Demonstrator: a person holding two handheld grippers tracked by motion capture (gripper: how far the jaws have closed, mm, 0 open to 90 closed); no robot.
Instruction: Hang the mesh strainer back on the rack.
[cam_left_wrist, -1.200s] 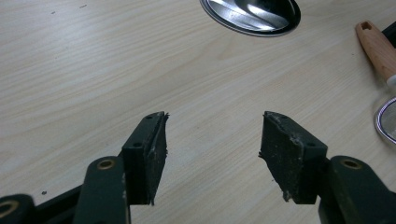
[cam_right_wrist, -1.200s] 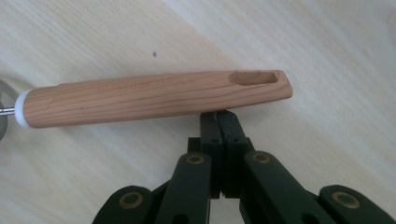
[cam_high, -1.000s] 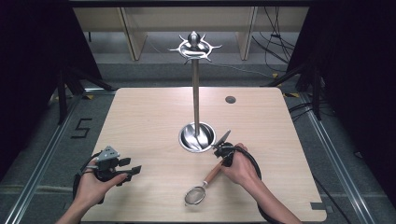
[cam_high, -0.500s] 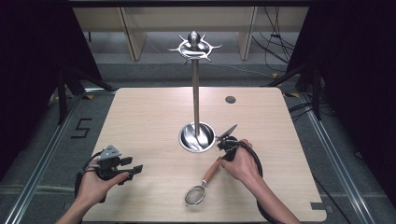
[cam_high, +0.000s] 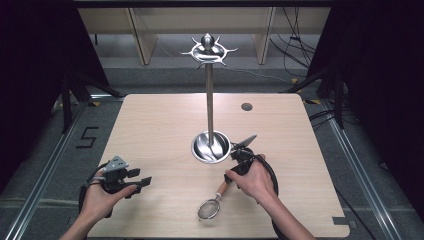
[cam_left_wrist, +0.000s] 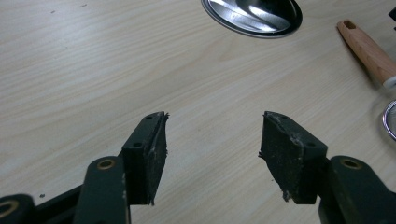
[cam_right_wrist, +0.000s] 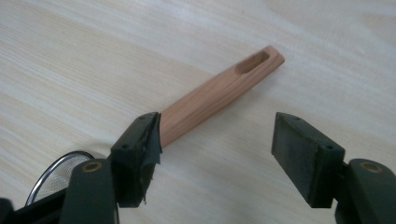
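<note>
A small mesh strainer (cam_high: 209, 209) with a wooden handle (cam_high: 222, 189) lies flat on the table, front centre. My right gripper (cam_high: 231, 175) hovers over the handle's far end. In the right gripper view its jaws (cam_right_wrist: 217, 135) have just been opening and stand wide. The handle (cam_right_wrist: 215, 95) runs out from behind one pad, and neither pad presses on it. The strainer's mesh rim (cam_right_wrist: 56, 177) peeks out at the lower left. My left gripper (cam_high: 142, 177) rests at the front left, open with nothing between its pads (cam_left_wrist: 212, 135).
A tall metal stand (cam_high: 210, 105) with a ring of hooks (cam_high: 207, 50) on top rises from a shiny round base (cam_high: 211, 147) at mid-table, just left of my right hand. A small dark hole (cam_high: 246, 106) marks the far right of the tabletop. Shelving stands beyond the table.
My right gripper's jaws have gone from shut on the strainer's handle to wide open, leaving the handle lying on the table. My left hand has stayed where it was.
</note>
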